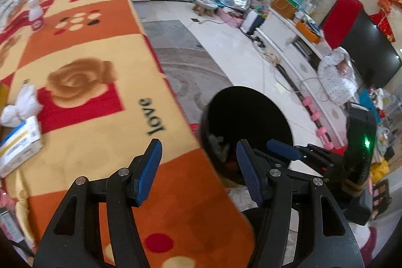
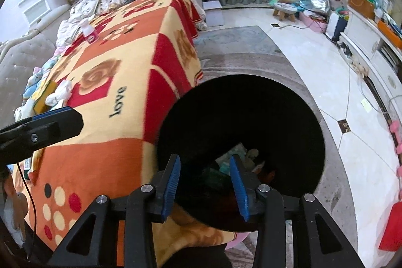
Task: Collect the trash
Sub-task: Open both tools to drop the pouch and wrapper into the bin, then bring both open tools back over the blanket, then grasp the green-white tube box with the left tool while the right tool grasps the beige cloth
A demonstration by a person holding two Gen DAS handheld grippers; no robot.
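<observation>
1. Blanket (image 1: 83, 92), patterned in orange, cream and red squares with a brown rose and the word "love", is seen draped over a long table and fills the 9 o'clock half of the left wrist view; in the right wrist view it (image 2: 108, 82) runs from 7 o'clock up toward 11 o'clock.
2. Black bin (image 2: 241, 112), round-mouthed, is stood on the floor just beside the blanket's hanging edge, occupying the centre of the right wrist view; assorted scraps are glimpsed at its bottom. In the left wrist view it (image 1: 246, 114) is placed at 5 o'clock from centre.
3. Right gripper (image 2: 204, 182) is held over the bin's near rim at 6 o'clock, its blue-padded jaws spread wide with nothing between them; in the left wrist view its body (image 1: 284, 150) is seen at 4 o'clock.
4. Left gripper (image 1: 198, 172) is held above the blanket's edge at 6 o'clock, jaws likewise wide and unloaded.
5. Tissue box (image 1: 17, 145), with crumpled white tissue (image 1: 22, 104) lying just beyond it, is found on the blanket at 9 o'clock.
6. Small white bottle (image 1: 35, 14) with a pink label is stood upright at 10 o'clock, well apart from the bin.
</observation>
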